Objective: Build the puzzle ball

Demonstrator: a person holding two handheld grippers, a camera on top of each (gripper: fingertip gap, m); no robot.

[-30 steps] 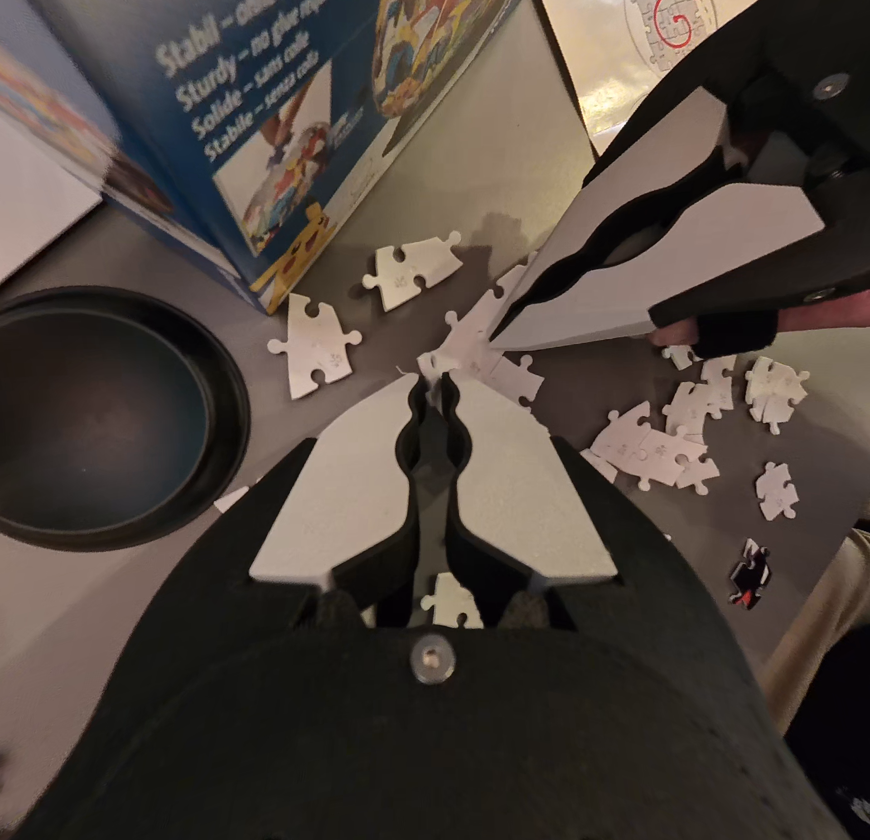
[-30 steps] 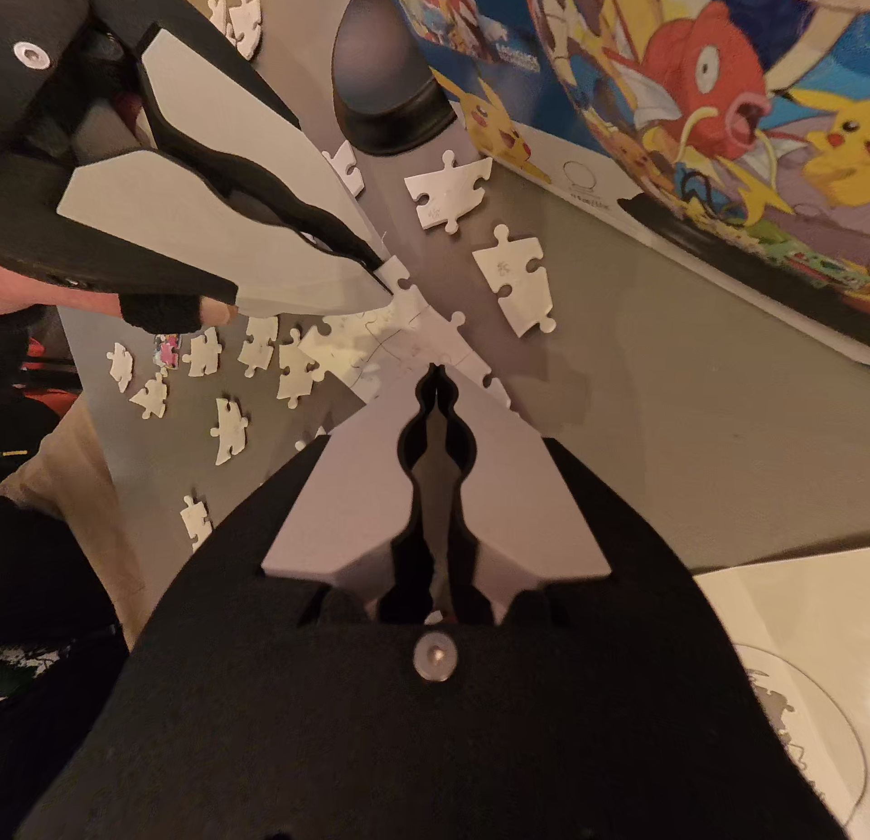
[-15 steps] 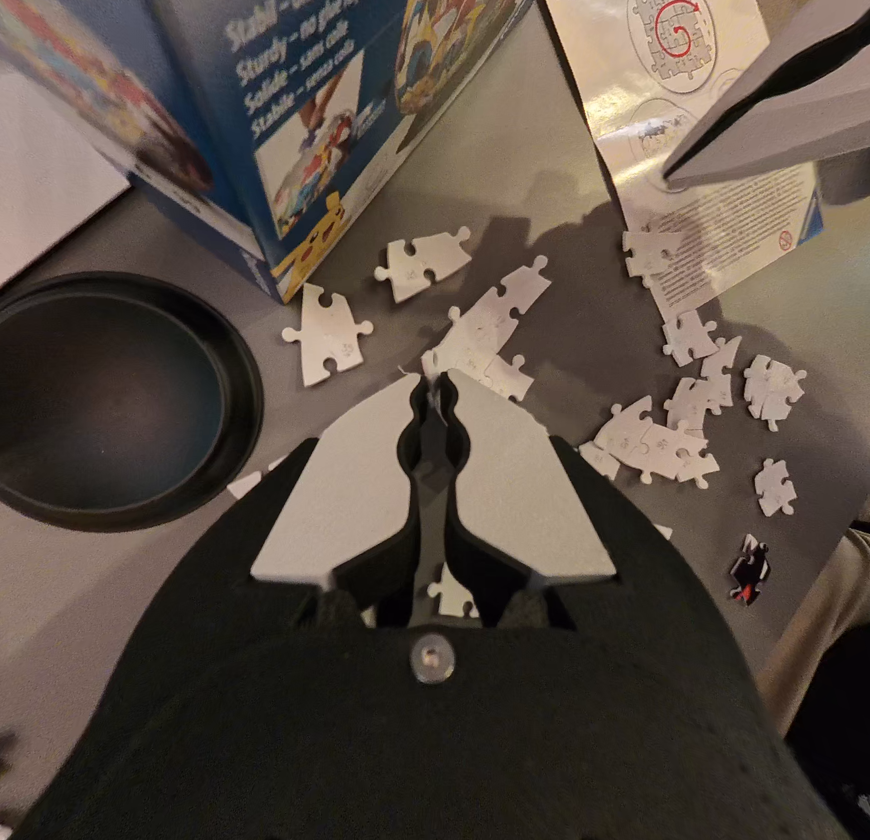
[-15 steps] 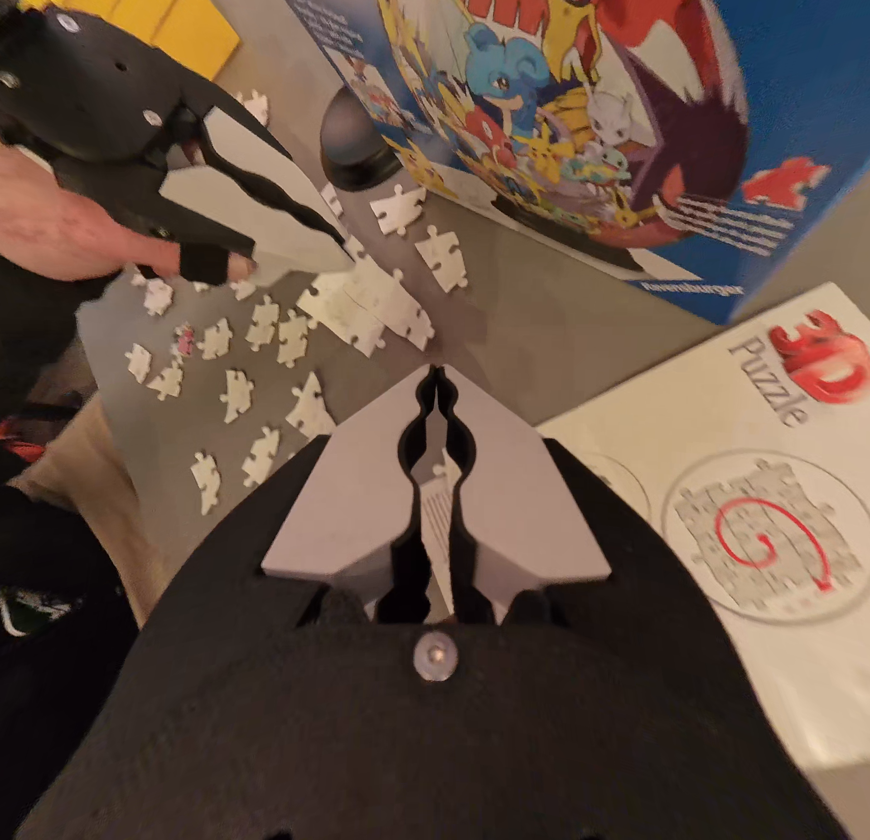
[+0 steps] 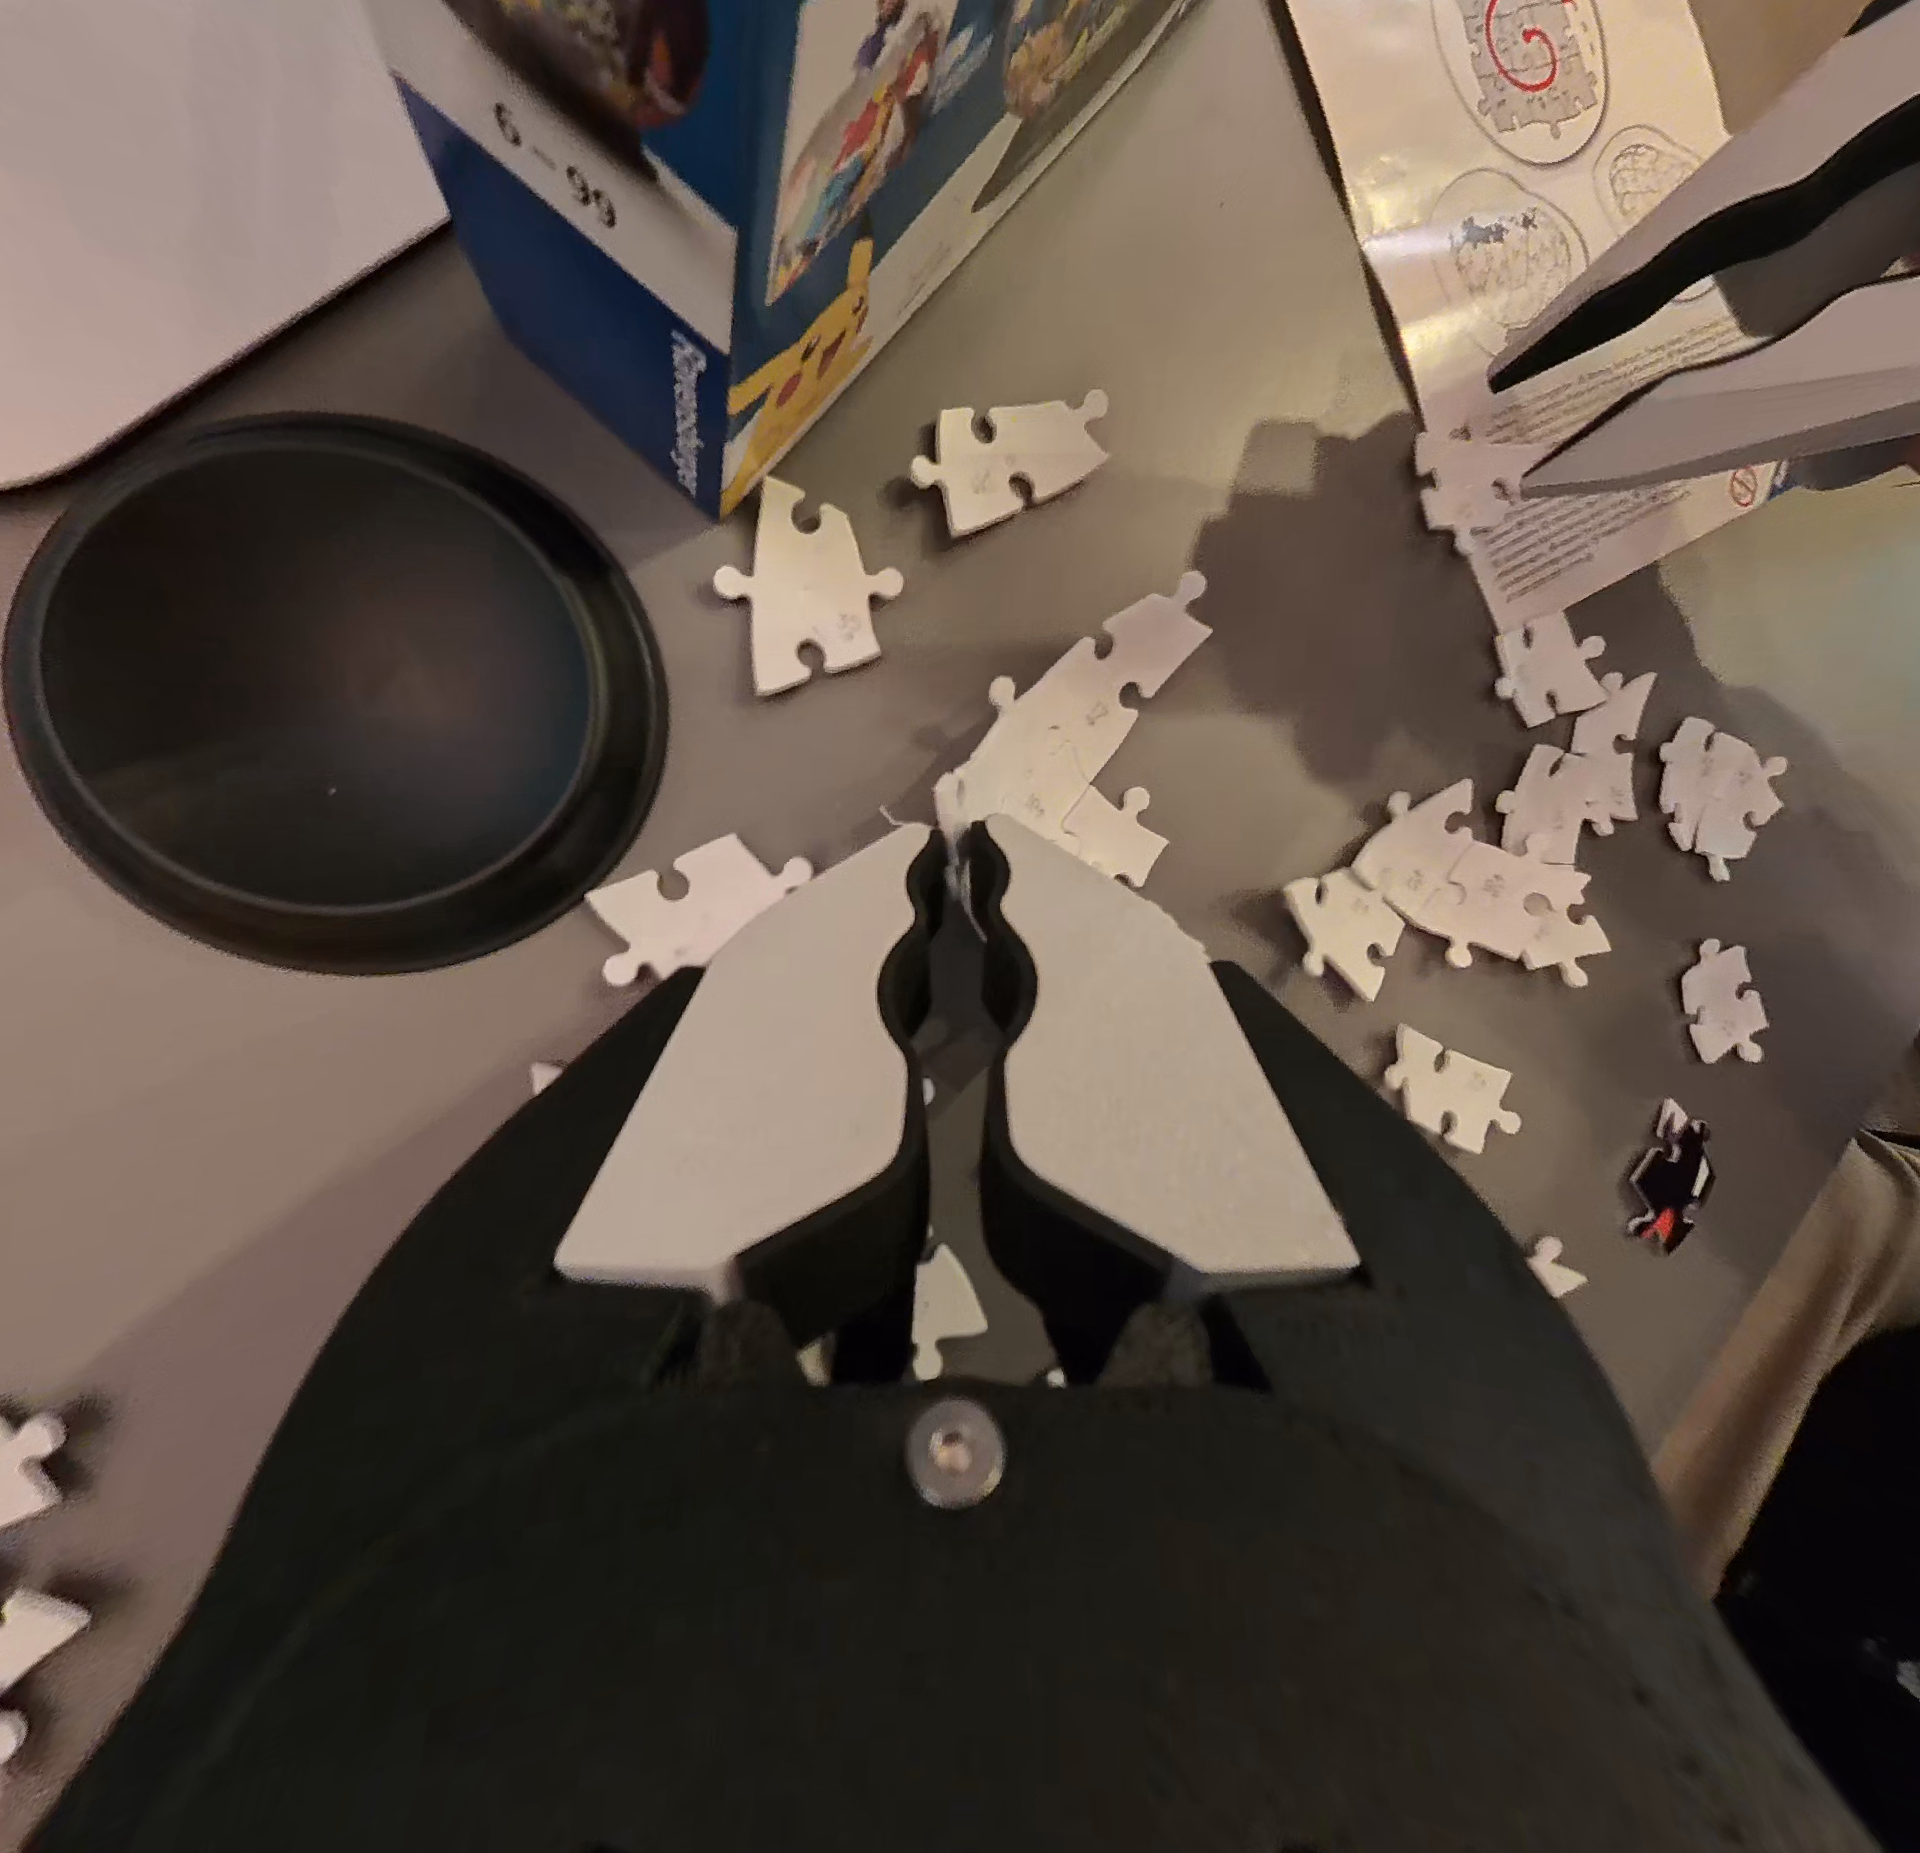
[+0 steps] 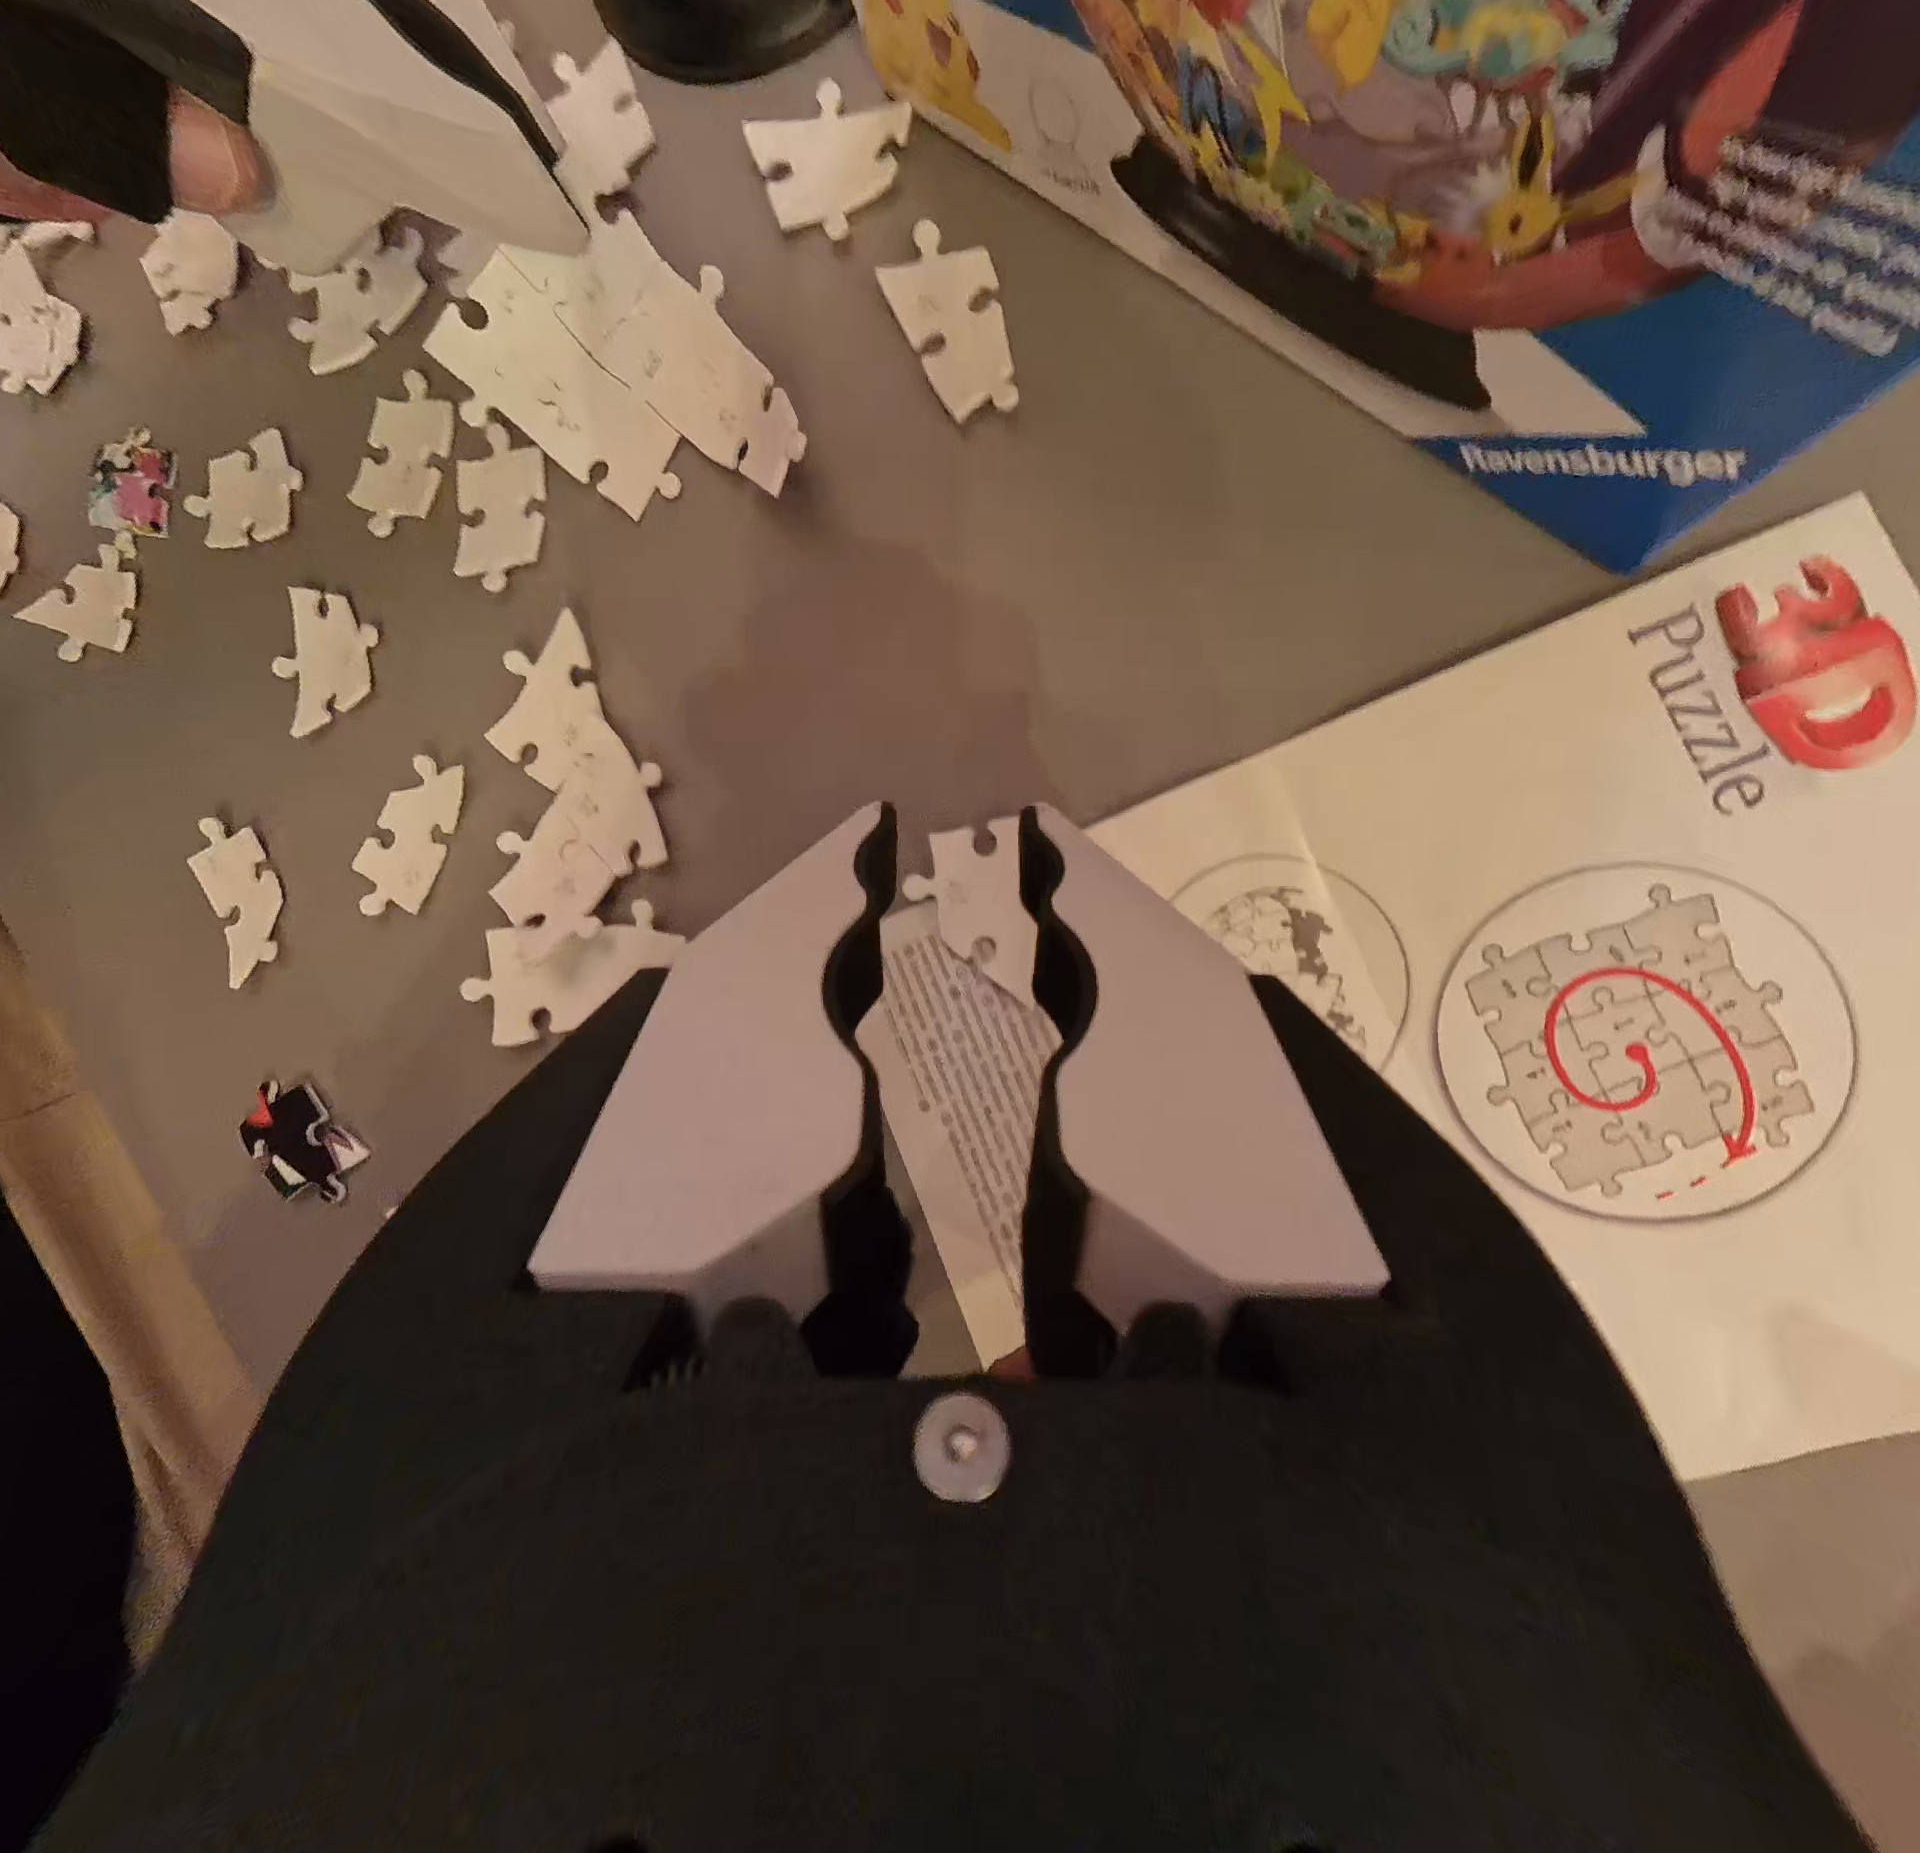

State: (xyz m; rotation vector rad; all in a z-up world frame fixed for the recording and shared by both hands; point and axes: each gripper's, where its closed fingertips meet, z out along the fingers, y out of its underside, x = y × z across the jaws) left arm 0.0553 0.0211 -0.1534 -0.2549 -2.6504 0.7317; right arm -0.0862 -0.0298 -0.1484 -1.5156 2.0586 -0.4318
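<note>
Left wrist view: left tongs [image 5: 958, 835] low over the grey tabletop [image 5: 1195, 276], jaws nearly together, pinching the near corner of the joined strip [image 5: 1081, 712] of white face-down puzzle pieces. Strip lies on the tabletop, running away from the tips toward the leaflet [image 5: 1475, 141]. Black dish [image 5: 623, 598] on the left, just beside the blue box [image 5: 623, 276]. Two loose pieces between box and strip: one [image 5: 810, 598] by the box corner, one [image 5: 1008, 458] farther right. Another piece [image 5: 686, 904] touches the left finger's outer side. Scatter of white pieces [image 5: 1455, 889] to the right; one face-up dark piece [image 5: 1668, 1185] near the tabletop's right edge. Right tongs [image 5: 1512, 432] enter from the upper right, tips over a single piece [image 5: 1460, 478] at the leaflet's corner.

Right wrist view: right tongs [image 6: 956, 816] open to a narrow gap, holding nothing. The single piece [image 6: 971, 894] shows between the two fingers, resting on the leaflet's [image 6: 1558, 868] corner; contact with the fingers cannot be told. Box [image 6: 1558, 297] at the far side. Strip [image 6: 613, 380] well apart at upper left, with the left tongs [image 6: 566, 193] at its far end. Colourful face-up piece [image 6: 133, 478] at the left; dark piece [image 6: 296, 1138] nearer.
</note>
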